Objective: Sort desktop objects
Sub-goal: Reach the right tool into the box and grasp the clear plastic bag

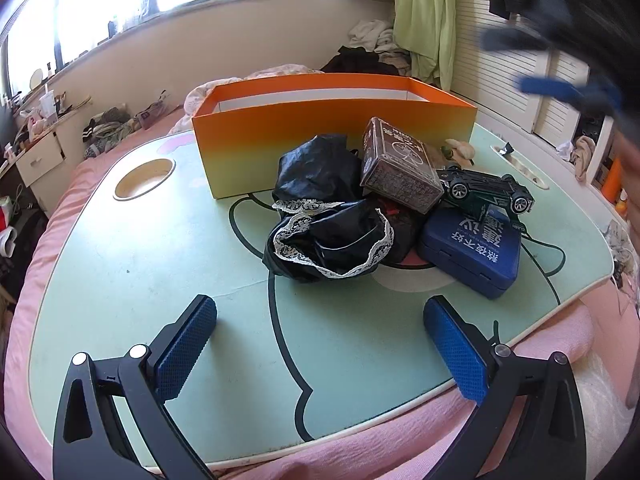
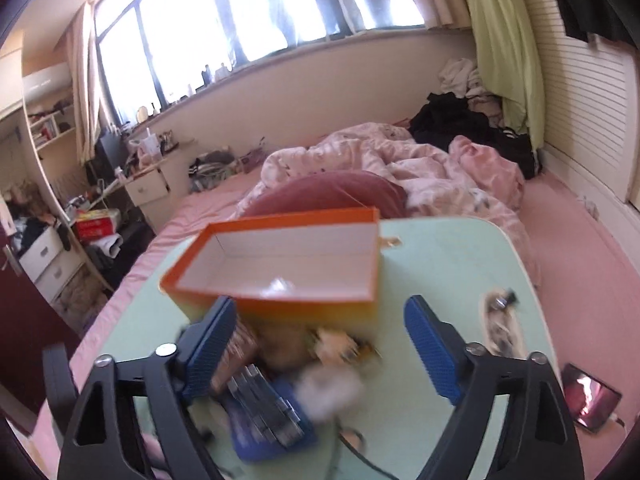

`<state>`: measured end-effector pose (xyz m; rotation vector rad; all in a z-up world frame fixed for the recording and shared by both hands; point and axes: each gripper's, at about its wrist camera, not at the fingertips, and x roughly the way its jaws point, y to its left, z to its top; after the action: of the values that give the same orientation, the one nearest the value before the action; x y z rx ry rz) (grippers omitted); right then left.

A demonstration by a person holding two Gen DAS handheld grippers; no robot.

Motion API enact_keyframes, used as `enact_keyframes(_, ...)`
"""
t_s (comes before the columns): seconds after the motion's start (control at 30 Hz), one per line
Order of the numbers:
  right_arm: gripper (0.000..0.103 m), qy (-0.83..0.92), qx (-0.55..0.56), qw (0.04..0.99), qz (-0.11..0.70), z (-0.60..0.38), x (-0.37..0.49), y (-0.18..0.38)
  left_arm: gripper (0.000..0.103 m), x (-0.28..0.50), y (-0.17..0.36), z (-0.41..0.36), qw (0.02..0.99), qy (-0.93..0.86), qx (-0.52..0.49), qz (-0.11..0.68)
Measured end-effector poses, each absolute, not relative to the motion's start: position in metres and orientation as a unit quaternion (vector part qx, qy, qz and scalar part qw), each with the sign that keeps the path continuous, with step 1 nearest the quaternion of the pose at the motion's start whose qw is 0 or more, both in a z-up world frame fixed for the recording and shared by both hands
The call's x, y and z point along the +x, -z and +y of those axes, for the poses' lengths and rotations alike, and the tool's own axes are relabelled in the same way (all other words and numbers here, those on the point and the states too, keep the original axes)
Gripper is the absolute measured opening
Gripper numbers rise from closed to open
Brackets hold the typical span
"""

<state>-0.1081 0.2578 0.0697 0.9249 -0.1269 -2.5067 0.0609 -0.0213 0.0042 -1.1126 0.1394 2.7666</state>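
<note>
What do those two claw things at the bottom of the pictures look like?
They match. The left gripper has a black plastic frame with triangle-shaped cut-outs and round silver bolts at the hinges. Its two fingers wear flat blue pads with a bumpy, dotted grid on them. The right gripper is built the same way: black frame, silver bolts, blue textured pads. No cables or writing show on either one.

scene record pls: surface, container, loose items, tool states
surface: mint lap table on a pink bed
container: orange box, open top, looks empty
loose items: black lace-trimmed cloth; brown carton; toy car on its side; blue case
left tool: open, nothing between pads
right tool: open above the pile, view blurred
</note>
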Motion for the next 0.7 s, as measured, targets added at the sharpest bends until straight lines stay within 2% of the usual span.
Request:
enact_keyframes(0.07,0.073,0.908,0.352,0.227,-0.020,0.230,-0.124,-0.063,0.103,0.061,-0.005,-0.019,0.078,-0.924,-0.371,0.047)
enact_keyframes(0.2,0.072,0.898,0.387,0.209,0.012,0.206,-0.145,-0.033,0.103,0.064,-0.006,-0.021,0.080,-0.924,-0.371,0.047)
enact_keyframes(0.7,0.072,0.896,0.393,0.205,0.017,0.214,-0.148,-0.031,0.103,0.065,-0.007,-0.022,0.081,-0.924,-0.371,0.048)
